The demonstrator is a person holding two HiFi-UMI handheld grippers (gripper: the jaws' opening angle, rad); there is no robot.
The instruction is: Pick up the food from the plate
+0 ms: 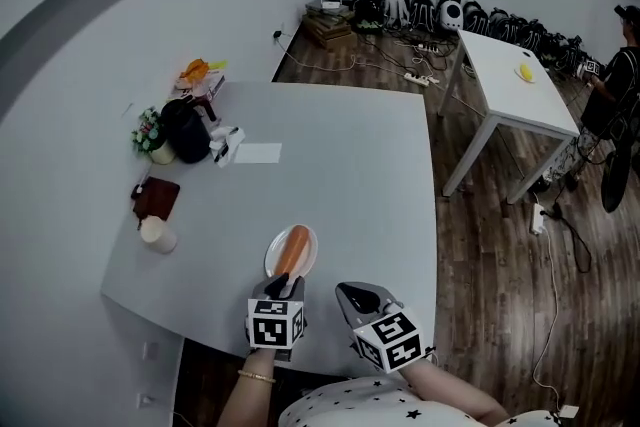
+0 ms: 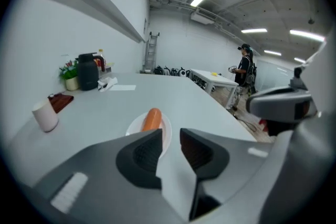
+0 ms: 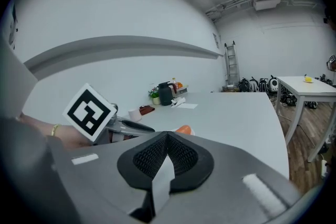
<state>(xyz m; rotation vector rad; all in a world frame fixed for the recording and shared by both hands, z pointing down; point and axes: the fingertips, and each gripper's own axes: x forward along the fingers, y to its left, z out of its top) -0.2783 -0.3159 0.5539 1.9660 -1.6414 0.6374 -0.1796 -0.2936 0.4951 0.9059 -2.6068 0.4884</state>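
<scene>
An orange sausage point(image 1: 291, 251) lies on a small white plate point(image 1: 310, 262) near the front edge of the grey table point(image 1: 350, 175). My left gripper point(image 1: 283, 288) sits just short of the plate's near rim and is open: its jaws stand a little apart with nothing between them. In the left gripper view the sausage point(image 2: 151, 118) and plate point(image 2: 133, 127) lie straight ahead of the left gripper point(image 2: 171, 136). My right gripper point(image 1: 346, 293) hovers to the right of the plate, shut and empty. The right gripper view shows the right gripper point(image 3: 167, 137) with its jaws meeting and the sausage point(image 3: 184, 129) just beyond.
A black jug point(image 1: 186, 131), a small plant point(image 1: 150, 130), a paper sheet point(image 1: 258, 153), a brown pad point(image 1: 157, 198) and a white cup point(image 1: 157, 235) line the table's left side. A second white table point(image 1: 515, 90) and a person point(image 1: 620, 90) stand at right.
</scene>
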